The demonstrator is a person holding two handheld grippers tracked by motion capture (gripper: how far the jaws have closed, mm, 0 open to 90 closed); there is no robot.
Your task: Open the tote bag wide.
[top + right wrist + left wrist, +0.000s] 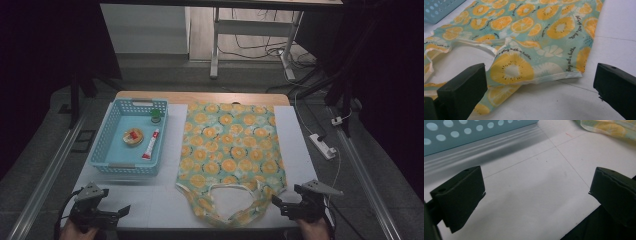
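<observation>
**Inspector:** Starting at the left. The left gripper [102,214] rests at the near left corner of the desk [150,200], fingers [461,195] spread wide with nothing but bare white surface between them. It sits just in front of the blue basket [107,145], clear of it.

**Assistant:** And the basket's contents?

**Inspector:** A round yellowish item [133,136], a small tube with a red cap [150,145] and a little green object [156,116] at the far wall. All are too small to identify further. They look set aside, out of the working area.

**Assistant:** The cloth?

**Inspector:** The orange-print garment [230,150] lies flat in the middle of the desk, neck opening and straps towards the person. Laid out smooth, in my judgement, so its corners can be reached from either side.

**Assistant:** The right side?

**Inspector:** The right gripper [292,206] is at the near right corner, fingers [464,87] wide apart and holding nothing, aimed at the garment's near hem [554,77], just short of it. Likely lined up for a pinch there.

**Assistant:** Anything obscured?

**Inspector:** The person's hands are cut off at the bottom edge. The room beyond the desk is dark, and the printed wording on the garment is only partly legible.
</observation>
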